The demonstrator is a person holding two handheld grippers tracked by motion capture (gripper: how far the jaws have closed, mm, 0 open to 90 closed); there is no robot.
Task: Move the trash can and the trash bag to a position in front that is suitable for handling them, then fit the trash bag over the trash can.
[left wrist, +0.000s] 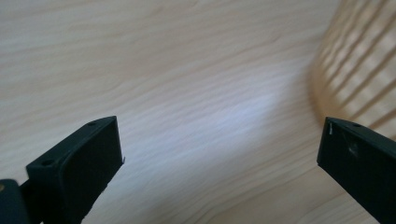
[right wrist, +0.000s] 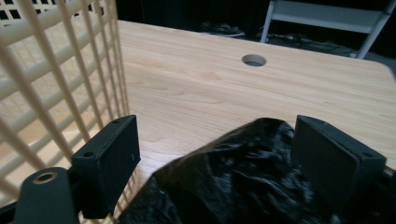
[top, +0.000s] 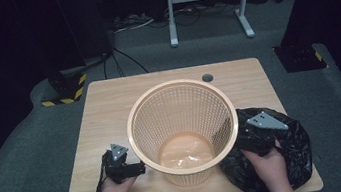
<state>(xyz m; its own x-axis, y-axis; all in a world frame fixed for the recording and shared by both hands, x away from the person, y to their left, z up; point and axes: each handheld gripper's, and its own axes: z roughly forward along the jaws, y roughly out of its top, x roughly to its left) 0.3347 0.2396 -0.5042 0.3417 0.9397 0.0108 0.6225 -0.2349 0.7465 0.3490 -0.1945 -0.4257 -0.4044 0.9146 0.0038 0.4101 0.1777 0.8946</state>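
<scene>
peach-coloured round plastic lattice basket [top: 182, 124] stood mid-worktop [top: 109, 104], and a crumpled glossy black plastic bag [top: 295, 151] lay touching its right side. right tongs [right wrist: 212, 154] hung spread wide over the bag's top fold, gripping nothing. left tongs [left wrist: 219, 149] were released too, over bare wood just beside the basket. that film looked light, limp and slippery; a bunched fold seemed the best hold. no readable labels anywhere.

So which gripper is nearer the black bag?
Right. The right gripper is over the bag, jaws open astride it; the left gripper is across the basket.
</scene>
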